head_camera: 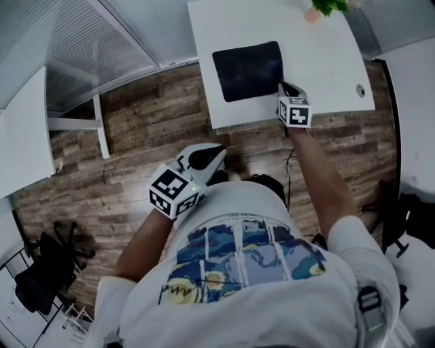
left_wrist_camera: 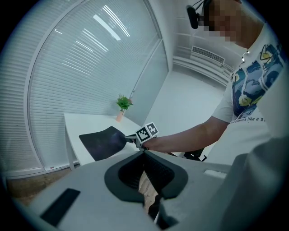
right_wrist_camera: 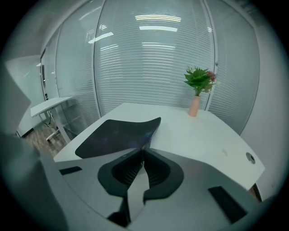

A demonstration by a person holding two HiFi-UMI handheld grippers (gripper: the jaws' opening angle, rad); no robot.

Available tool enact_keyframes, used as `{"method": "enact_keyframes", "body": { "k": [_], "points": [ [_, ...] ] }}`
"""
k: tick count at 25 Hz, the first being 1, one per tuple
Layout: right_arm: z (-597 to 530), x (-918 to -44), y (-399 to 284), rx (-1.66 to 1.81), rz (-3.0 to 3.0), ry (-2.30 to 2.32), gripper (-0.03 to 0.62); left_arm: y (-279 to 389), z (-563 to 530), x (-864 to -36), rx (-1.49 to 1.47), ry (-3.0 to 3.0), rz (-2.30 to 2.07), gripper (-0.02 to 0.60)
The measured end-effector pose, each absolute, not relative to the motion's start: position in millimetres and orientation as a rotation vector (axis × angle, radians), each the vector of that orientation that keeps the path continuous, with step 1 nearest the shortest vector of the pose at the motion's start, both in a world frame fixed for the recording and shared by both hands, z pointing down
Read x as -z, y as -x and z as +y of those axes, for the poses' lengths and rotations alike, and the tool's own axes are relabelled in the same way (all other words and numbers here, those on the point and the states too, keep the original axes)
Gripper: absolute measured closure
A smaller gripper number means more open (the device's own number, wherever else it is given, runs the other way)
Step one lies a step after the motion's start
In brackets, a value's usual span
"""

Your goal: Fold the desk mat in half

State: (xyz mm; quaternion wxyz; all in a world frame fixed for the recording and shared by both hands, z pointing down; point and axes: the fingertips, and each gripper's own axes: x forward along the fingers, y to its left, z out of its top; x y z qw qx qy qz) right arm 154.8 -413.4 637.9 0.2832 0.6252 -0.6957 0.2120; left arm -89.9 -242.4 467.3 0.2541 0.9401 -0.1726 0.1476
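A dark desk mat [head_camera: 246, 70] lies on the white table [head_camera: 326, 68], towards its near edge. My right gripper [head_camera: 282, 86] is at the mat's near right corner, shut on it. In the right gripper view the mat [right_wrist_camera: 113, 135] curls up off the table where the right gripper [right_wrist_camera: 143, 149] pinches it. The left gripper view shows the same mat [left_wrist_camera: 101, 142] with its corner raised at the right gripper [left_wrist_camera: 131, 138]. My left gripper [head_camera: 219, 153] hangs close to the person's body over the wooden floor, away from the table. Seen in its own view, the left gripper [left_wrist_camera: 144, 153] is shut on nothing.
A small potted plant [head_camera: 325, 8] stands at the table's far edge, beyond the mat. A cable hole [head_camera: 360, 89] sits near the table's right edge. Another white table [head_camera: 20, 136] stands to the left, and a black office chair [head_camera: 41, 268] lower left.
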Motion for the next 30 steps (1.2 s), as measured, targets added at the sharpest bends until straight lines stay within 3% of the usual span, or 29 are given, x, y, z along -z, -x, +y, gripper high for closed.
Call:
{"method": "enact_keyframes", "body": {
  "k": [30],
  "points": [
    [-402, -641, -25, -0.455, -2.004, -1.418, 0.572, 138, -237, -466, -0.384, -2.590, -0.575, 0.578]
  ]
}}
